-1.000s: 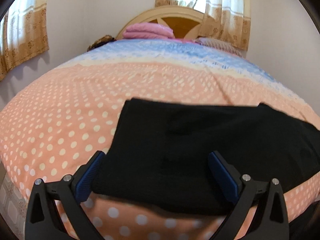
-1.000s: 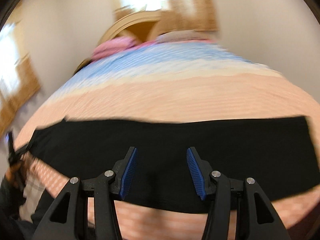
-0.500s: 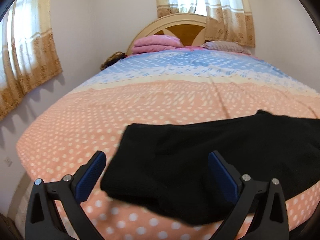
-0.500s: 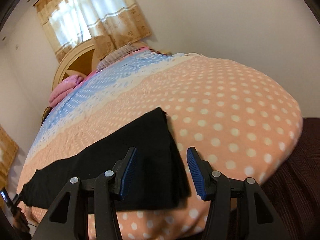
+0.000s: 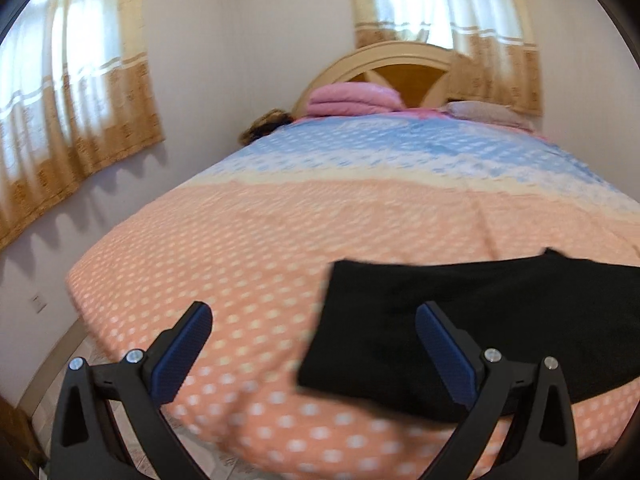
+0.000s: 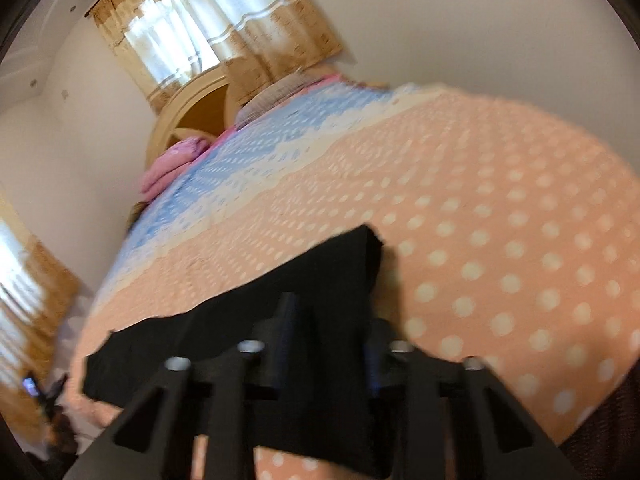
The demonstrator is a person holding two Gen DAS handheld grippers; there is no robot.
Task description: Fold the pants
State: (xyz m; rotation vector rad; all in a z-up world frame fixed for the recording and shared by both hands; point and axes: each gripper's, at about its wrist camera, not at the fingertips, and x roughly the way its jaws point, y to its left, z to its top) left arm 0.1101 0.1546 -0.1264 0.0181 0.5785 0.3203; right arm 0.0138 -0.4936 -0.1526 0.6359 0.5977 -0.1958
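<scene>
Black pants (image 5: 500,320) lie folded lengthwise in a long strip across the near edge of a polka-dot bedspread (image 5: 280,248). My left gripper (image 5: 314,314) is open above the bed's edge. The strip's left end sits under its right finger (image 5: 440,344), and nothing is gripped. In the tilted right wrist view, my right gripper (image 6: 330,344) is at the right end of the pants (image 6: 320,276). Its jaws are closing, and the black cloth fills the gap between the fingers. The pictures are blurred by motion.
Folded pink bedding (image 5: 352,100) and a pillow (image 5: 484,114) lie by the headboard (image 5: 400,64) at the far end. Curtained windows (image 5: 68,120) line the walls. The bed's left edge drops to a tiled floor (image 5: 68,364). Dark red cloth (image 6: 600,428) shows at the lower right.
My left gripper drew back and rose, so the pants end now lies further right in its view. My right gripper swept to the right end, rolled, and narrowed its jaws onto the cloth.
</scene>
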